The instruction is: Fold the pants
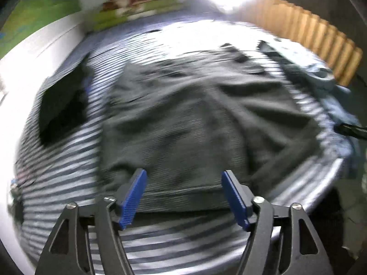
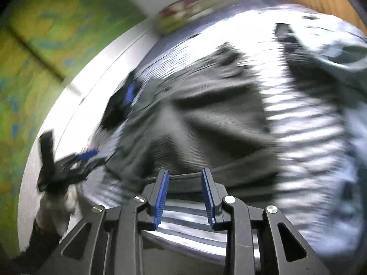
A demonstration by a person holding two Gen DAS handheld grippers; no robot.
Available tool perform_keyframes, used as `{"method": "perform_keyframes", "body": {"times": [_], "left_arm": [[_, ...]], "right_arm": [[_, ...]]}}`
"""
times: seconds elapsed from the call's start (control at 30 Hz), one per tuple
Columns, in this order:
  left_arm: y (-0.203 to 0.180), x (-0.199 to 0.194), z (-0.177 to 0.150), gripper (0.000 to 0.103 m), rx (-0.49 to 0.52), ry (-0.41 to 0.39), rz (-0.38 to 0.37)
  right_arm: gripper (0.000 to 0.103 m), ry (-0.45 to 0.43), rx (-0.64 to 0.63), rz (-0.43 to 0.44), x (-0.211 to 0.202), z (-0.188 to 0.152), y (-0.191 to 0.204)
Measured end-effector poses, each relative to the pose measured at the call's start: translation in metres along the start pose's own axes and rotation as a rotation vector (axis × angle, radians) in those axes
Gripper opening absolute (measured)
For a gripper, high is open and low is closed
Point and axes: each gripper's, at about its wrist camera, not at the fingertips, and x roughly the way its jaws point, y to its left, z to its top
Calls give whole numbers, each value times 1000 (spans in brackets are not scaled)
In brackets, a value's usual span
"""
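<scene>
Dark grey pants (image 1: 195, 114) lie spread and wrinkled on a bed with a blue-and-white striped sheet (image 1: 68, 171). Both views are smeared by motion. My left gripper (image 1: 183, 173) is open, its blue pads (image 1: 135, 197) hovering over the pants' near hem with nothing between them. My right gripper (image 2: 185, 171) is open with a narrower gap, just before the near edge of the pants (image 2: 206, 119). In the right wrist view the left gripper (image 2: 84, 158) shows at the left, by the pants' corner. A dark tip of the right gripper (image 1: 351, 129) shows at the left wrist view's right edge.
A black garment (image 1: 62, 105) lies on the bed left of the pants. Light blue clothes (image 1: 332, 91) are piled at the right. A green and red pillow (image 1: 137, 6) sits at the far end. Orange wooden slats (image 1: 321, 41) border the right, a white wall (image 1: 34, 52) the left.
</scene>
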Motion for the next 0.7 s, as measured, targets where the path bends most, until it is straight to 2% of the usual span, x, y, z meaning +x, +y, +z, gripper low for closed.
{"method": "perform_keyframes", "body": {"times": [0.1,0.3,0.5,0.57,0.63,0.7], "left_arm": [[-60,6,16,76,71,5,-118],[-170,39,48,76,161,34,-242],[-236,86,70,78,209,74,-307],[-253,100,72,83,236,87,-291],[-262,115,75,83,253,103,-264],[-262,127,77,83,236,123,-274]], "right_arm": [[27,-42,92,-22,-24,3,-37],[27,-97,123,-49,-45,17,-69],[28,-126,133,-39,-55,54,-94],[31,-122,138,-22,-52,72,-100],[35,-116,141,-17,-47,89,-106],[36,-113,136,-20,-39,109,-111]]}}
